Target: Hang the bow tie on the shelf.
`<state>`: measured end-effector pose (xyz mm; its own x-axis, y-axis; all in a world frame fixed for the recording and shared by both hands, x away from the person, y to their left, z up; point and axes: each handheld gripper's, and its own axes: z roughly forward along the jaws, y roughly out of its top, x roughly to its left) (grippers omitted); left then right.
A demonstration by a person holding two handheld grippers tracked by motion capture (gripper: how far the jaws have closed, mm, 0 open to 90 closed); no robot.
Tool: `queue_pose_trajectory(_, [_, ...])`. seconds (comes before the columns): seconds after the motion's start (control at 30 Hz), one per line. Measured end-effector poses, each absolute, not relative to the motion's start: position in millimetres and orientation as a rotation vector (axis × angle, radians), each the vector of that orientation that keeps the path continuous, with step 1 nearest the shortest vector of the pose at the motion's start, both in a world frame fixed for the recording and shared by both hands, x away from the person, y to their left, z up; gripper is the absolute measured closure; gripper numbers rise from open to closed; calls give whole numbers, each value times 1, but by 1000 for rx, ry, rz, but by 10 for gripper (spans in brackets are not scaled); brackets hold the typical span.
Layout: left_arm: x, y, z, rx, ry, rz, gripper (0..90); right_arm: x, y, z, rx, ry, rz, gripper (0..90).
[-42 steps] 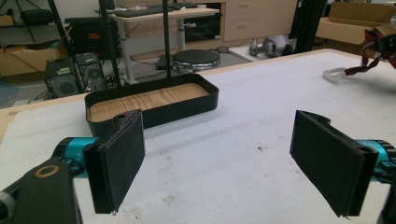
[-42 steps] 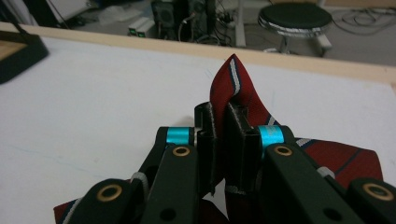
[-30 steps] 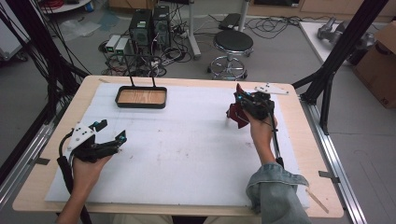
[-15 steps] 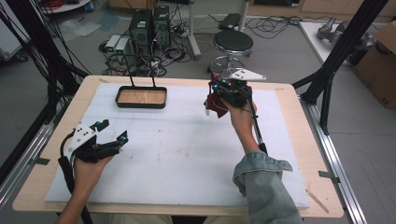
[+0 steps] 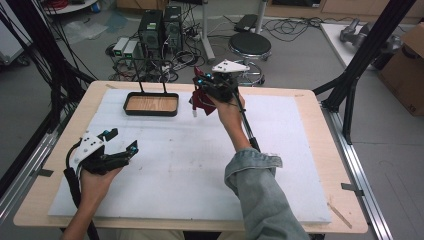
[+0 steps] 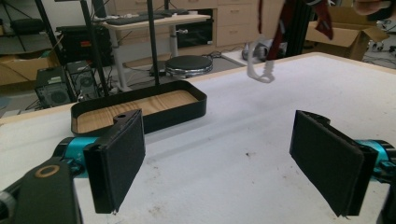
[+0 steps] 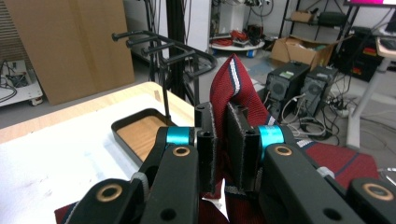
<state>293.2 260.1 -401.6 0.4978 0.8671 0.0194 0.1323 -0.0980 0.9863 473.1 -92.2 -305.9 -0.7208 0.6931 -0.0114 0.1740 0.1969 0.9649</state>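
Necktie (image 7: 223, 88): dark red weave, navy-white stripes.

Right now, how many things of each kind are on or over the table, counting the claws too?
Claws: 2, the left claw open above the white mat, the right claw shut on the red striped cloth.
Red striped cloth: 1, held in the air.
Black tray with wooden bottom: 1.
White mat: 1.
Total: 5.
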Motion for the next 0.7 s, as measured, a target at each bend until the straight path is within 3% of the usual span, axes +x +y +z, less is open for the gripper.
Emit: queue_pose_trajectory(0.7, [291, 261, -402, 1558, 886, 773, 185, 509, -19, -292, 759, 2062, 1571, 824])
